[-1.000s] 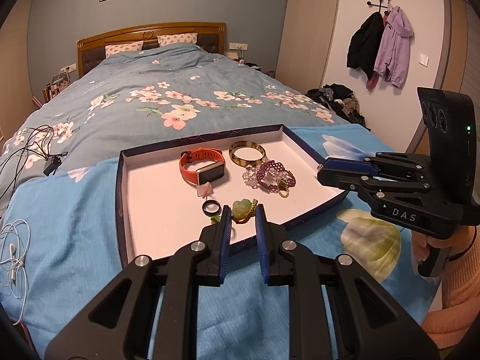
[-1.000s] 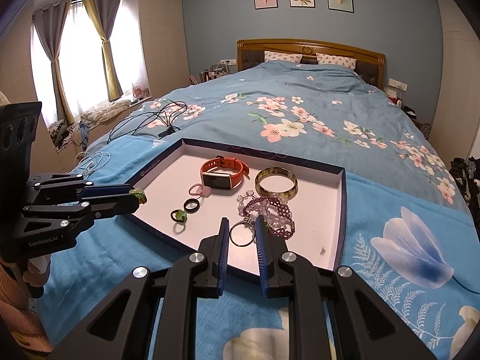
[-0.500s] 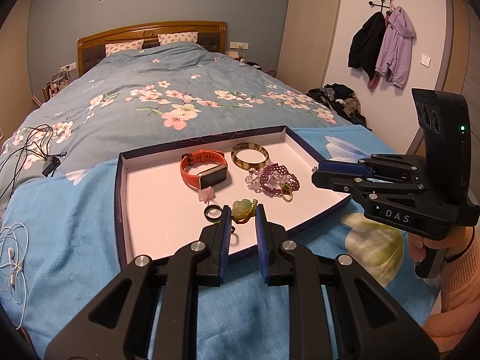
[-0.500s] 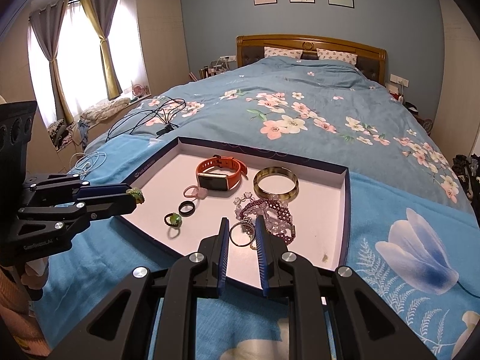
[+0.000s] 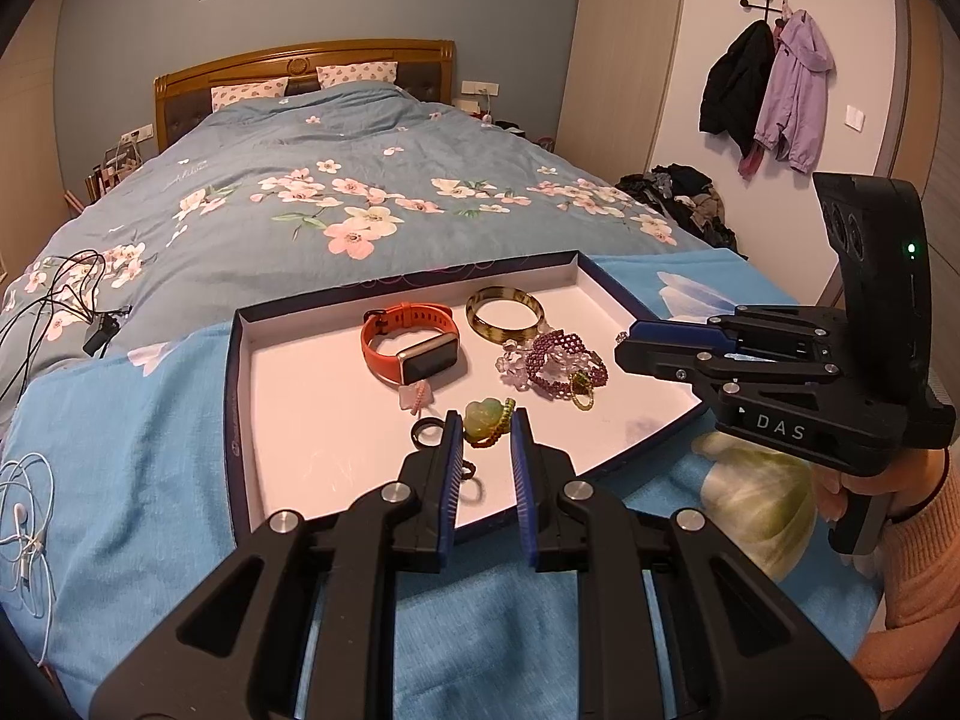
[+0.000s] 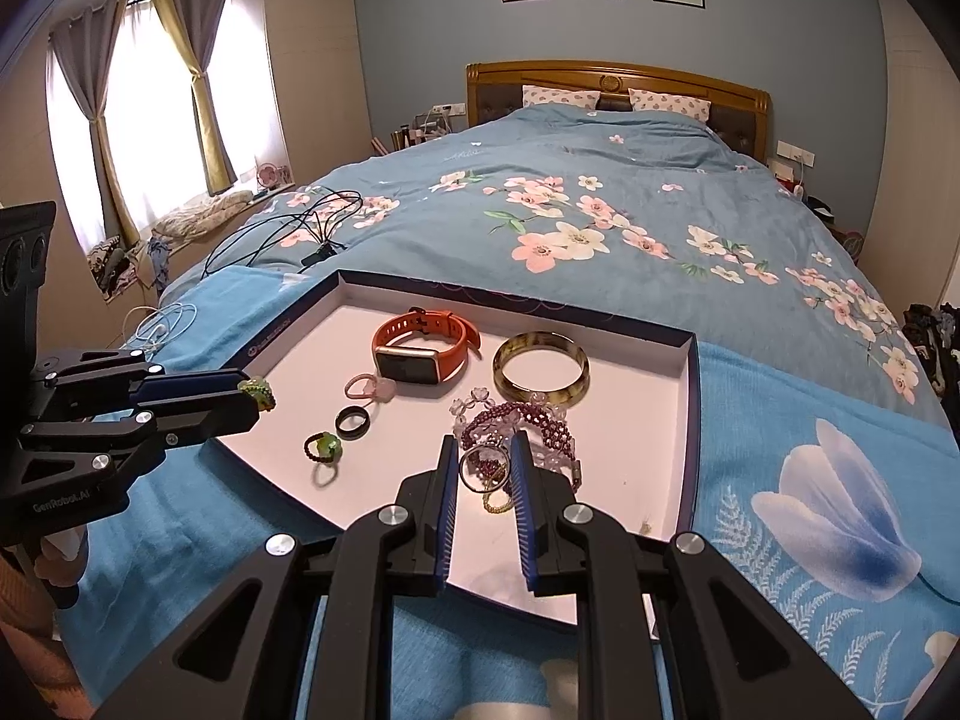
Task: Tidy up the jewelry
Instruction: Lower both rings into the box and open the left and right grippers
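We find the left gripper (image 5: 486, 423) pinching a green ring (image 5: 487, 422) (thin purchase) at centre frame; it may drop outside the tray (image 5: 235, 396).
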### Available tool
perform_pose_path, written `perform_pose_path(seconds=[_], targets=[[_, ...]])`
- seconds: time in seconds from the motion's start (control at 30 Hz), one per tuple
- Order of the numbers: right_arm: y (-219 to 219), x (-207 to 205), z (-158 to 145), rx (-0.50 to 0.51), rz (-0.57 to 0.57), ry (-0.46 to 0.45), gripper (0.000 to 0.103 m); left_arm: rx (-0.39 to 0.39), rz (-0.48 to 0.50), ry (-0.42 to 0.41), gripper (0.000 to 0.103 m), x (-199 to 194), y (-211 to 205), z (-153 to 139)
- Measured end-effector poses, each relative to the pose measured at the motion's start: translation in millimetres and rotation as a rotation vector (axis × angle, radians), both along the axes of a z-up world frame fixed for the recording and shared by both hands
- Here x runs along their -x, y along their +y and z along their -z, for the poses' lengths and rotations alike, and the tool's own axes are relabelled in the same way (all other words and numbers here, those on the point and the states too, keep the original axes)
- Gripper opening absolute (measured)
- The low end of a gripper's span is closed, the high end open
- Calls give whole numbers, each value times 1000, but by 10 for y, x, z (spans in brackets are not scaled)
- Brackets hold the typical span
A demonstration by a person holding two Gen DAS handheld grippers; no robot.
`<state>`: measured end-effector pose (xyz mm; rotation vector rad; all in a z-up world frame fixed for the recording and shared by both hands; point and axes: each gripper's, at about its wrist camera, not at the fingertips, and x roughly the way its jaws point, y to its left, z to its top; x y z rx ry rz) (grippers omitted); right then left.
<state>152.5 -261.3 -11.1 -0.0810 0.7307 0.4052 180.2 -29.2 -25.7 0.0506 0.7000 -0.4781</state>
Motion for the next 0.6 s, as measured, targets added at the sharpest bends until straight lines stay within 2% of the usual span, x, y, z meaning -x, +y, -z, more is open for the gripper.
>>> perform_pose_path(seconds=[0.6], targets=[[0,-118,46,12,7,16,16,-18,-13,4,16,-168,-24,101]])
